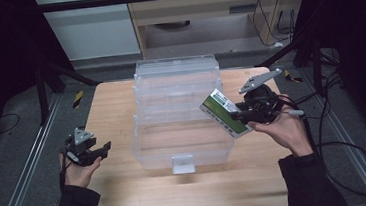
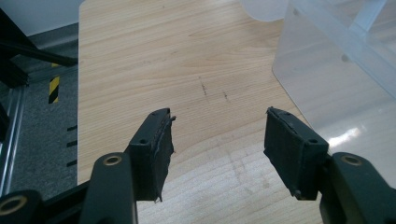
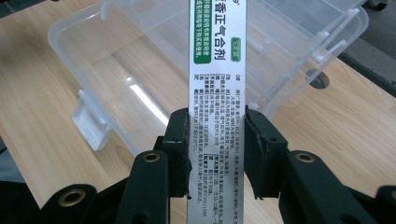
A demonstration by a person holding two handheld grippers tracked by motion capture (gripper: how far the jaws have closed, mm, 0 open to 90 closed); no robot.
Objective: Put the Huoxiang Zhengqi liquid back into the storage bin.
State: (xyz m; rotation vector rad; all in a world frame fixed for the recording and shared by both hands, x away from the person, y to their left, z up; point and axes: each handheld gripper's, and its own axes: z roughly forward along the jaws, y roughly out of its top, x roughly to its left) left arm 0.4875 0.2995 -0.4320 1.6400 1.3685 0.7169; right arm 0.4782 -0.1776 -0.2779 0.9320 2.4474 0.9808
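Two black jaws rising from the bottom edge, right gripper [image 3: 217, 149] clamped on a slim white and green medicine box [image 3: 217, 88], pads pressed against both of its long sides. Box upright in the frame, running from below the jaws to the top edge, printed face toward the camera with rows of small dark characters and a green band near the upper end. Behind it, a clear plastic storage bin [image 3: 107, 60], open, with a white latch tab at its near wall and moulded ribs along its right rim. Held over the bin's near edge, perhaps, though depth hard to judge here. Under all, a light wooden table [image 3: 42, 121].
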